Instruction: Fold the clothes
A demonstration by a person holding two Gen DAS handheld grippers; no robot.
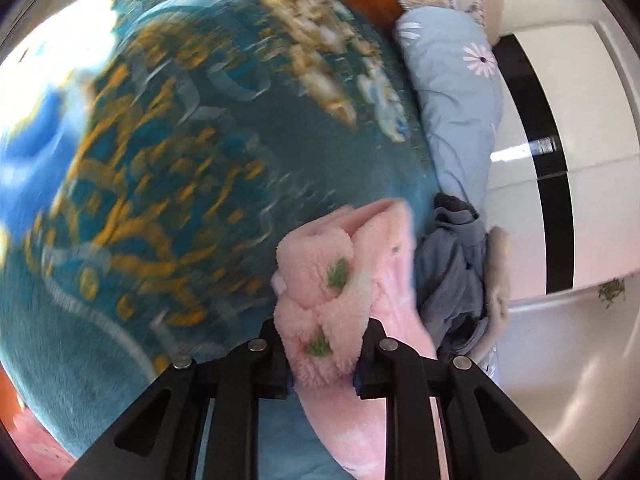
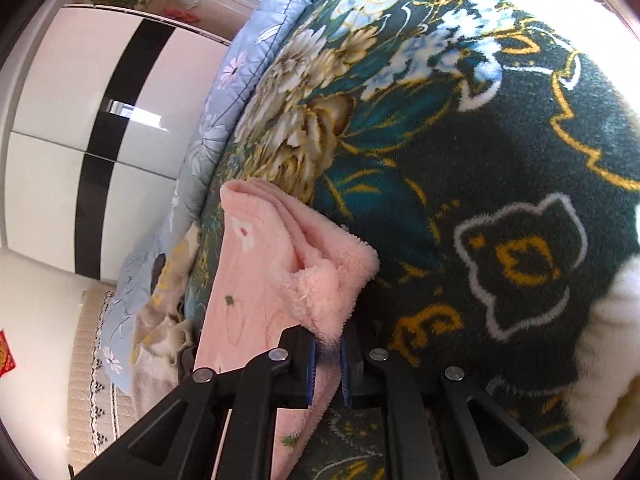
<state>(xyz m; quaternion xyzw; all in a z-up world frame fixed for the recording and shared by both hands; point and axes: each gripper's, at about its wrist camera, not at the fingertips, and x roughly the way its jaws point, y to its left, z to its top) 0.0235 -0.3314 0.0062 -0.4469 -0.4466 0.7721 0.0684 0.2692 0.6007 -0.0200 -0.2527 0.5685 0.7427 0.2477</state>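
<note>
Over the patterned blanket: pink fleece garment pinched thick in left gripper, thinly in right gripper; risks slipping out there, spoiling fold.

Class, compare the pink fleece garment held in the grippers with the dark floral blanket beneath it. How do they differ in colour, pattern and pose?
The pink fleece garment is pale with small green sprigs; the floral blanket is dark teal with large gold and white blooms. The garment is bunched and pinched by the left gripper and the right gripper; the blanket lies spread out. Both look fluffy.
</note>
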